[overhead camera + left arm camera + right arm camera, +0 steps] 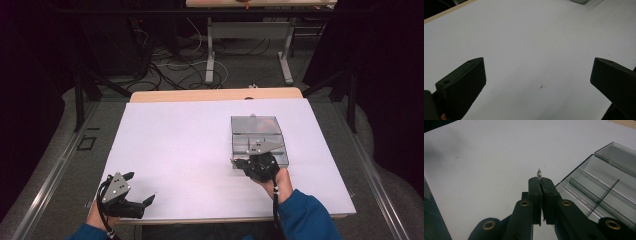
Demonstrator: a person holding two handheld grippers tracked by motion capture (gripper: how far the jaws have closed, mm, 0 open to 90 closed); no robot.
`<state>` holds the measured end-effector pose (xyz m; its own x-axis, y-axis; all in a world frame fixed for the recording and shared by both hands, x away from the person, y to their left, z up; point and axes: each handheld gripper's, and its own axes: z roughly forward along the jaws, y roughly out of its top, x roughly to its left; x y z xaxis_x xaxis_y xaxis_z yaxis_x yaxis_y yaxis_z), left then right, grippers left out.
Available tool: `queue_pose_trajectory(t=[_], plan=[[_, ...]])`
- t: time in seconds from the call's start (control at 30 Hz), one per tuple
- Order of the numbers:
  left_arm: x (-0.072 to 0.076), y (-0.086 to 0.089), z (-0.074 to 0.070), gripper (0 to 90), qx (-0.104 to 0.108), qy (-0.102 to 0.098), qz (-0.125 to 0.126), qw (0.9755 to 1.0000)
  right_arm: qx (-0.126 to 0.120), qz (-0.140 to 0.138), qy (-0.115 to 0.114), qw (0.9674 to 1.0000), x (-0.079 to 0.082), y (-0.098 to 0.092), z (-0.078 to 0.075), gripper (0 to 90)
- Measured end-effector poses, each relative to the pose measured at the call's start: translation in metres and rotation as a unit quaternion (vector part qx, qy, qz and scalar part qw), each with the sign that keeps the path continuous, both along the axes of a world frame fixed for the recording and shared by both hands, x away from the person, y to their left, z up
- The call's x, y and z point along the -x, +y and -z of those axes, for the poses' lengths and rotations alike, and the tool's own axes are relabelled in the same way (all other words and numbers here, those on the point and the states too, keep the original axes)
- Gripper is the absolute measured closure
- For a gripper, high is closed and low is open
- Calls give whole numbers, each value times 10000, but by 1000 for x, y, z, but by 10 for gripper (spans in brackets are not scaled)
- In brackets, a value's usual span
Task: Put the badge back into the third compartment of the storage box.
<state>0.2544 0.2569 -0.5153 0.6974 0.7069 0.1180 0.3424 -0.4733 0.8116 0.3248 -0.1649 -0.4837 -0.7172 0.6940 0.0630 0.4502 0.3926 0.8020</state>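
Right gripper view shows the white table (486,157), then the clear compartment box (604,187) beside the right gripper (540,181), whose jaws are closed on a small metal piece (539,173) standing upright, long axis pointing away from the jaws.

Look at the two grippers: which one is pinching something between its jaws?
The right gripper, beside the clear plastic box. Its jaws are shut on a tiny metal piece sticking out at the tips; the left gripper stands wide open over bare table.

A lab or test bay — black curtains (385,75), tangled floor cables (170,70), a white-topped work table (165,150).
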Motion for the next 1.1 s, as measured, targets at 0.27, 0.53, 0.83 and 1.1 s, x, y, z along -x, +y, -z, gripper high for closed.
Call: queue_pose_trajectory(t=[0.27, 0.53, 0.83, 1.1], plan=[[0, 0, 0, 4, 25, 22, 5, 10000, -50, 183, -62, 9998, 1, -16, -2, 874], [0, -1, 1, 4, 39, 57, 14, 10000, -94, 353, -93, 9993, 2, -29, -4, 874], [0, -1, 0, 4, 37, 43, 13, 10000, -127, 538, -134, 9984, 0, -42, -6, 874], [1, -1, 0, 4, 29, 40, 15, 10000, -182, 712, -152, 9972, -3, -51, -7, 874]])
